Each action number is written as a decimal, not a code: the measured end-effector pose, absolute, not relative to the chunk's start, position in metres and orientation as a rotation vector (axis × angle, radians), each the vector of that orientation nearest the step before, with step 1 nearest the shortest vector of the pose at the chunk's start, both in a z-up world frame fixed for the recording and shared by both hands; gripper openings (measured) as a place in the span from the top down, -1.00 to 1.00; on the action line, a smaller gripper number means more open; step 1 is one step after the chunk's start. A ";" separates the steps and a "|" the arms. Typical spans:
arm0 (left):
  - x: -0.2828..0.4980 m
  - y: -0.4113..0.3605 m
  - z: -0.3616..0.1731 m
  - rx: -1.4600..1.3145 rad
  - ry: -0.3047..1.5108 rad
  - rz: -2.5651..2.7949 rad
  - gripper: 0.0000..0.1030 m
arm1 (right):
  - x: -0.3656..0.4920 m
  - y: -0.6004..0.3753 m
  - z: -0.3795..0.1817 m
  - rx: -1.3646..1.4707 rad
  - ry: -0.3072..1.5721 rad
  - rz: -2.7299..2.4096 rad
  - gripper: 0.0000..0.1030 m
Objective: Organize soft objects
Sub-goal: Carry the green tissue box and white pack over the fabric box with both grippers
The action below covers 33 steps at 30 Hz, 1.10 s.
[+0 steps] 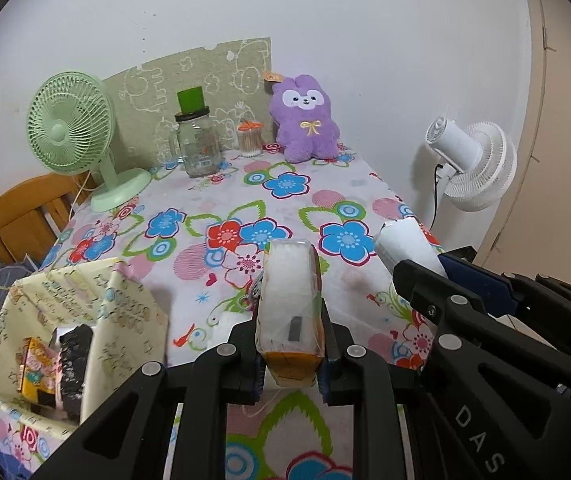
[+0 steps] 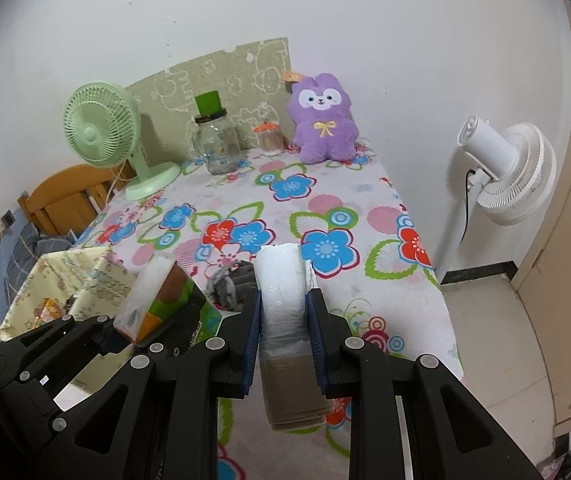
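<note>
Both sets of fingers grasp tissue packs (image 1: pixel 289 304) (image 2: pixel 285 300) above the bench (image 1: pixel 325 200); slick wrappers risk slipping free.

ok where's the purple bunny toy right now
The purple bunny toy sits upright at the table's far end against the wall, right of the small cotton swab jar.
</note>
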<state>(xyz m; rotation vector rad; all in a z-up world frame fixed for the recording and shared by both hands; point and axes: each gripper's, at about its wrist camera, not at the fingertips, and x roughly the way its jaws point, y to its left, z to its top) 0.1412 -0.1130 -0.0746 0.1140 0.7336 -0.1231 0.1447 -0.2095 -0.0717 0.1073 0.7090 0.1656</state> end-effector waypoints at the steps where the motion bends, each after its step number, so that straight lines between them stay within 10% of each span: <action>1: 0.139 -0.111 -0.073 0.110 0.733 -0.127 0.65 | 0.142 -0.208 -0.069 0.107 0.706 0.166 0.49; 33: 0.079 -0.042 -0.015 0.087 0.679 -0.082 0.64 | 0.078 -0.135 -0.002 0.015 0.607 0.200 0.49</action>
